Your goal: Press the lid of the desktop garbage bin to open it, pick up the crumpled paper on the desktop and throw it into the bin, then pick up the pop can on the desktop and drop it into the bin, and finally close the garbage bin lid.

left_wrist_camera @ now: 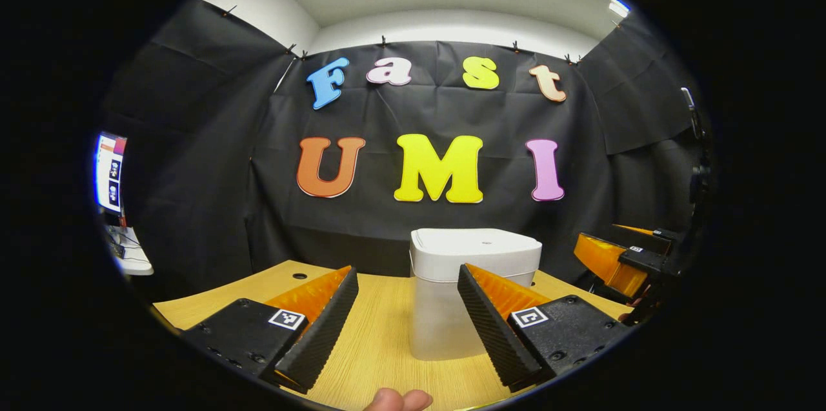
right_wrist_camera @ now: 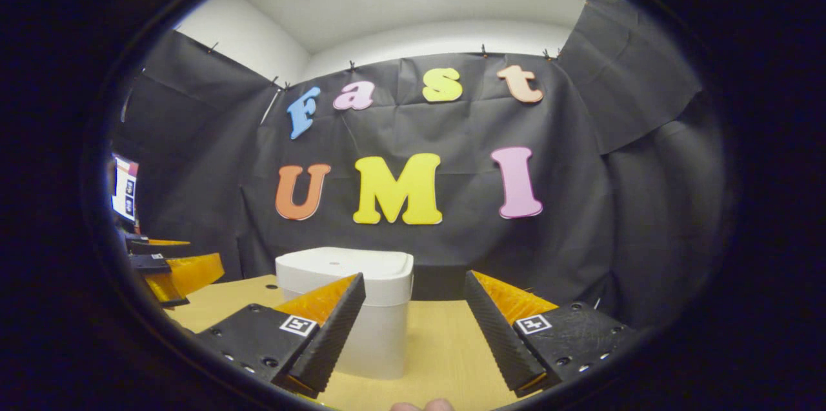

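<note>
A white desktop garbage bin (left_wrist_camera: 464,288) stands on the wooden table, its lid (left_wrist_camera: 481,244) down. My left gripper (left_wrist_camera: 408,320) is open just in front of it, the bin showing between and behind its fingers. In the right gripper view the same bin (right_wrist_camera: 361,314) sits left of centre with its lid (right_wrist_camera: 345,266) down, partly behind the left finger (right_wrist_camera: 332,333). My right gripper (right_wrist_camera: 414,327) is open over bare table, nothing between its fingers. The right gripper (left_wrist_camera: 629,259) appears at the far right of the left gripper view, the left gripper (right_wrist_camera: 168,272) at the far left of the right gripper view.
The light wooden table (left_wrist_camera: 381,346) has a small round hole (left_wrist_camera: 299,276) at its back left. A lit screen (left_wrist_camera: 110,172) stands off the left side. A fingertip (left_wrist_camera: 397,400) shows at the bottom edge. Black cloth walls close the booth behind the table.
</note>
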